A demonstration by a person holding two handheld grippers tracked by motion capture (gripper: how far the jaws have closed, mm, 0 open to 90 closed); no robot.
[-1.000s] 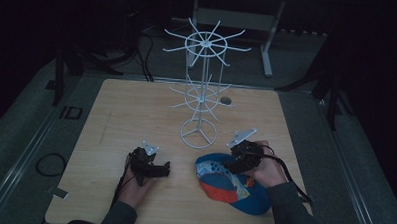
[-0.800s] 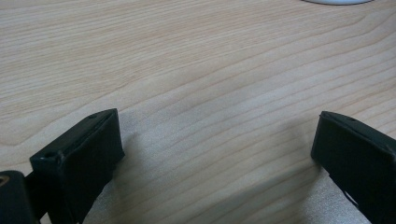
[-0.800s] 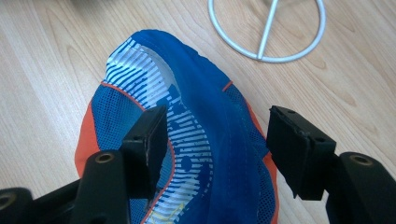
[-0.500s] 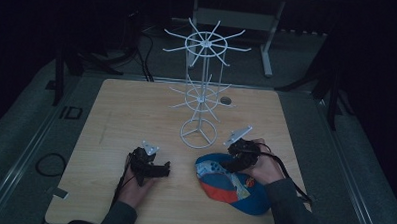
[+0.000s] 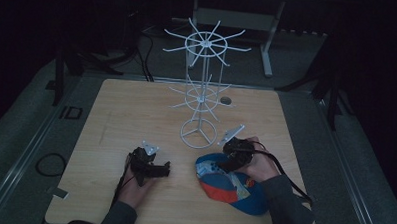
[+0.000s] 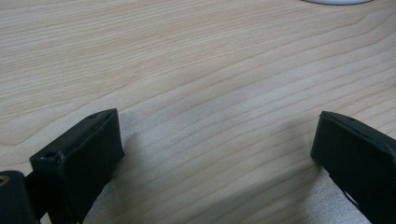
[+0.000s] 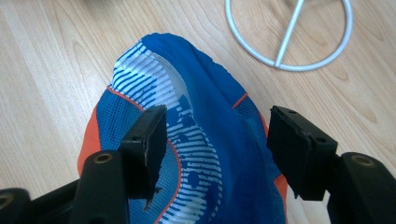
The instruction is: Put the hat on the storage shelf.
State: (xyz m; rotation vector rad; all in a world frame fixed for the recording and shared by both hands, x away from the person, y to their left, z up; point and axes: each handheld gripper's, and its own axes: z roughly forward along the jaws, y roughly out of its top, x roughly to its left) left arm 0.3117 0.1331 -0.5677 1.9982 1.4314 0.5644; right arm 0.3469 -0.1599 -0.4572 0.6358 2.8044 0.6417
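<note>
One cap [image 5: 230, 185], one white wire rack [image 5: 203, 89], two claws [image 5: 165, 167] [image 5: 223, 165], one table [image 5: 126, 114].

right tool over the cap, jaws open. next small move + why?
Probably close the right tool on the raised blue fold of the cap. Its jaws stand open on either side of that ridge, with the fabric between them, so nothing is gripped yet. The left tool is open over bare table and looks idle.
</note>
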